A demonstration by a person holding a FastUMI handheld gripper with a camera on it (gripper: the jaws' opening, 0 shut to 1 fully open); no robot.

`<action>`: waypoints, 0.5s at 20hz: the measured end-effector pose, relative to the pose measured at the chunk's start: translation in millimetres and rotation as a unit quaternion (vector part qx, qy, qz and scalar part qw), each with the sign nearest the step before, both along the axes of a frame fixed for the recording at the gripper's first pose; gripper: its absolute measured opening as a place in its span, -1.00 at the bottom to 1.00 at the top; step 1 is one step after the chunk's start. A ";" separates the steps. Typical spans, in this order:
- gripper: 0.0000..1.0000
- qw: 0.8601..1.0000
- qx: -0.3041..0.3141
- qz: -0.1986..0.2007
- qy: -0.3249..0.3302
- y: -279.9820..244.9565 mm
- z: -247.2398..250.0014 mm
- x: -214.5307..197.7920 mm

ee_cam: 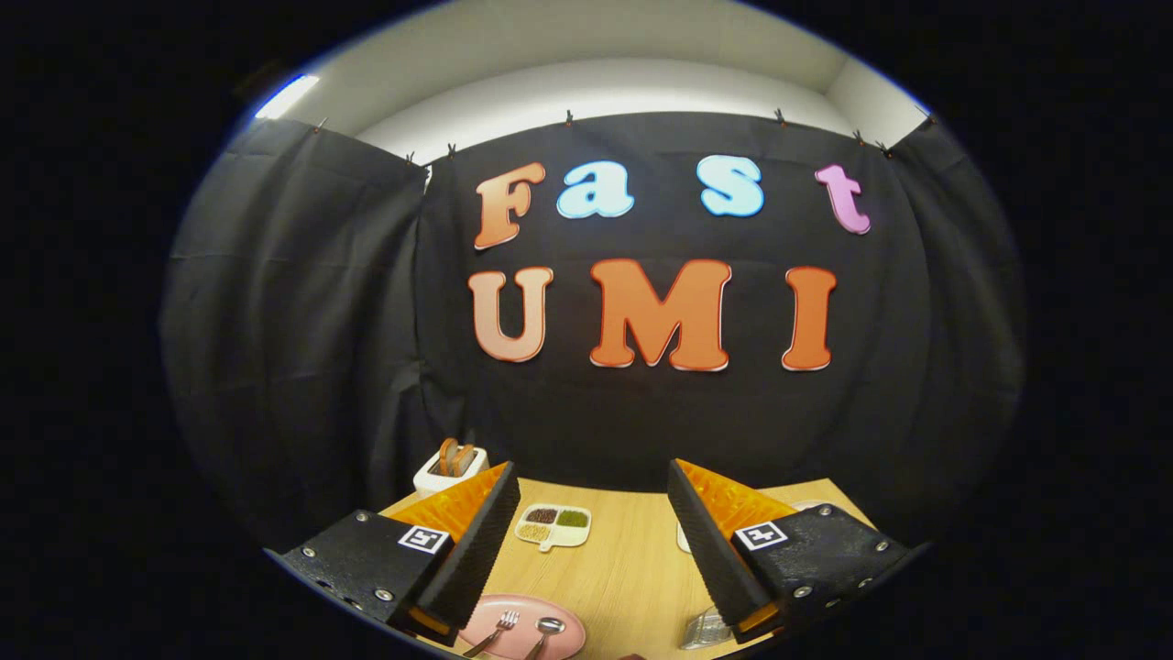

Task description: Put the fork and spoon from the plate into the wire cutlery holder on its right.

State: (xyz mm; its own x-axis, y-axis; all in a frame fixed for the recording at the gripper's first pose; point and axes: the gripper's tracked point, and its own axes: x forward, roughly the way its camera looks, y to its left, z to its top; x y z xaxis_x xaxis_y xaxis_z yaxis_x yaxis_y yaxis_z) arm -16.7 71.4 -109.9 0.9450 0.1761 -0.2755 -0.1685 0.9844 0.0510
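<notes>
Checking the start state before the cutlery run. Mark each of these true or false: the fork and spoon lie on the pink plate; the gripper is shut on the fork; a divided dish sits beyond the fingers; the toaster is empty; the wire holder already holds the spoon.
1. The fork and spoon lie on the pink plate. True.
2. The gripper is shut on the fork. False: its fingers stand wide apart above the table, touching nothing.
3. A divided dish sits beyond the fingers. True.
4. The toaster is empty. False: bread slices stick up out of it.
5. The wire holder already holds the spoon. False: the spoon is on the plate.
</notes>
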 end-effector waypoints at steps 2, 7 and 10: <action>0.95 0.999 0.003 0.011 0.033 10.7 -27.5 -4.2; 0.95 0.991 -0.011 0.028 0.132 31.3 -109.5 -21.4; 0.96 0.977 -0.032 0.044 0.206 39.5 -161.8 -42.2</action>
